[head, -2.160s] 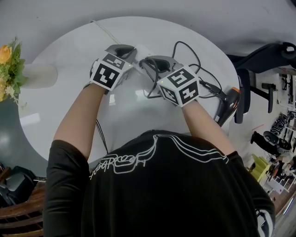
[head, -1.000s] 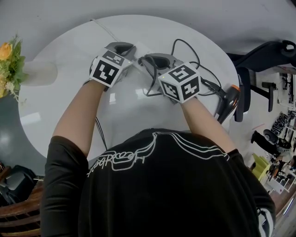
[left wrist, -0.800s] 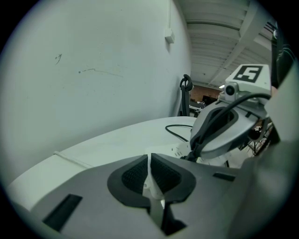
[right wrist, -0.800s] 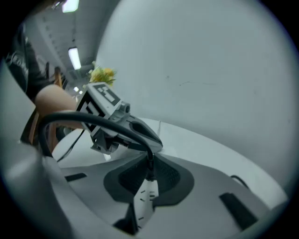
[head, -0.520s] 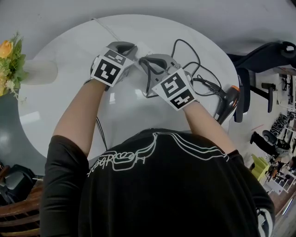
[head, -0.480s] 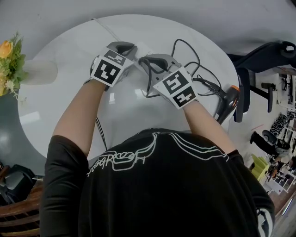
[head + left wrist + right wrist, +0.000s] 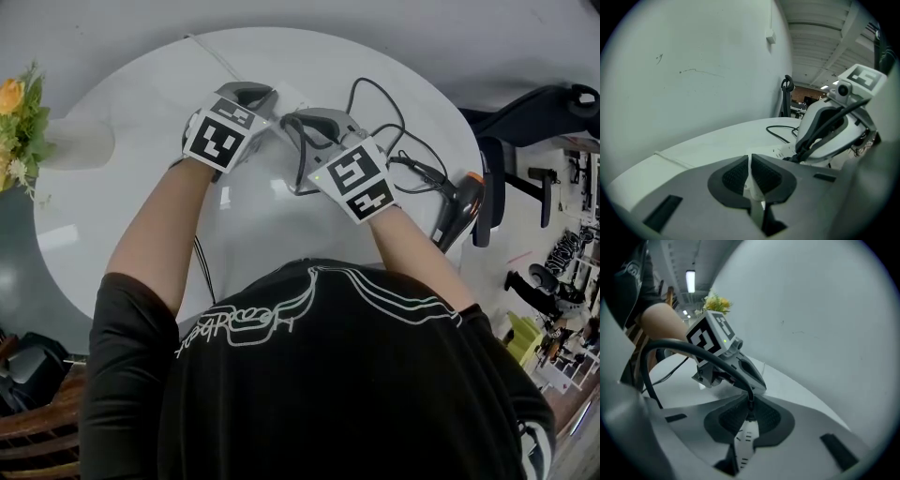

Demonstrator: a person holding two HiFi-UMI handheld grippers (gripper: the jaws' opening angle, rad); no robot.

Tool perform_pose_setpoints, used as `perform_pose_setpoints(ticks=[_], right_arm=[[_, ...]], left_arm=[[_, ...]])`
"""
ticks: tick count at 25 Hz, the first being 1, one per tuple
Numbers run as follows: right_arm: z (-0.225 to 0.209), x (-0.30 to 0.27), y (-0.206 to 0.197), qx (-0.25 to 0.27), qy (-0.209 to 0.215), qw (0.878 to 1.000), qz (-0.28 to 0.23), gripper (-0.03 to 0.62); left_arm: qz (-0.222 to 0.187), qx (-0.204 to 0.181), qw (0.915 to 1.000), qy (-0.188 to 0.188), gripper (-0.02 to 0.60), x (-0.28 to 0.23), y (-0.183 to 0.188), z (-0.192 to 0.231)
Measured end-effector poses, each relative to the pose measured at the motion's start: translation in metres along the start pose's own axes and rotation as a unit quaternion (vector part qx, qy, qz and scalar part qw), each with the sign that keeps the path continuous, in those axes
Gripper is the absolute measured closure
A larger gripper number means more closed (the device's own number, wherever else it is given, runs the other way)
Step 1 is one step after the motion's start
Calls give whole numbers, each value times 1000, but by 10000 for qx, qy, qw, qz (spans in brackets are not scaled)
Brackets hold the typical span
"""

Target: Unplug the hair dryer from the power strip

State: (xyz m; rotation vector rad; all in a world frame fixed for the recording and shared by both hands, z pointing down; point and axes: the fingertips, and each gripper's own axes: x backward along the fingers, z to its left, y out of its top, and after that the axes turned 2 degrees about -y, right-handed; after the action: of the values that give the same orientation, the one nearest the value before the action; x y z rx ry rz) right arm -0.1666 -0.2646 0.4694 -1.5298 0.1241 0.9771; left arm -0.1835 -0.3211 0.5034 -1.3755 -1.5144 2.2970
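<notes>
The left hand-held gripper point(image 7: 751, 174) is clamped tight on the white power strip point(image 7: 786, 151) in the middle of the tabletop point(image 7: 122, 187). The right hand-held gripper point(image 7: 749, 417) is closed on the black plug point(image 7: 750, 411), with its cord point(image 7: 689, 347) arching back. The hair dryer point(image 7: 459, 211) lies at the tabletop's right edge, its long axis running near-to-far and its orange end pointing away from the person.

Lab/workshop rm, round white table point(image 7: 94, 206), office chair point(image 7: 562, 98), cluttered shelves point(image 7: 562, 333)

Marker cube point(image 7: 352, 180) of the right tongs point(image 7: 749, 414) a little further left than before, at a new tilt.
</notes>
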Motion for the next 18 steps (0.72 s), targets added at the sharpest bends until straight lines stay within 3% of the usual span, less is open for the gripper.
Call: perform_pose_setpoints(ticks=[2, 3, 6, 8, 12, 18], right_arm=[[4, -1, -1, 276, -25, 9996, 51, 568], [3, 0, -1, 138, 2, 9999, -2, 568], [-26, 16, 18, -1258, -36, 9892, -756, 568], [-57, 28, 34, -1813, -233, 9784, -969, 568], [-81, 37, 29, -1651, -367, 9839, -578, 568], [-77, 40, 20, -1801, -373, 9809, -638, 568]], left_arm=[[-9, 6, 10000, -4, 561, 0, 0, 0], [-24, 16, 10000, -7, 561, 0, 0, -1], [-39, 44, 10000, -45, 561, 0, -1, -1], [-19, 110, 9999, -97, 561, 0, 0, 0], [45, 141, 9998, -92, 561, 1, -1, 0], [-30, -39, 9999, 93, 561, 0, 1, -2]])
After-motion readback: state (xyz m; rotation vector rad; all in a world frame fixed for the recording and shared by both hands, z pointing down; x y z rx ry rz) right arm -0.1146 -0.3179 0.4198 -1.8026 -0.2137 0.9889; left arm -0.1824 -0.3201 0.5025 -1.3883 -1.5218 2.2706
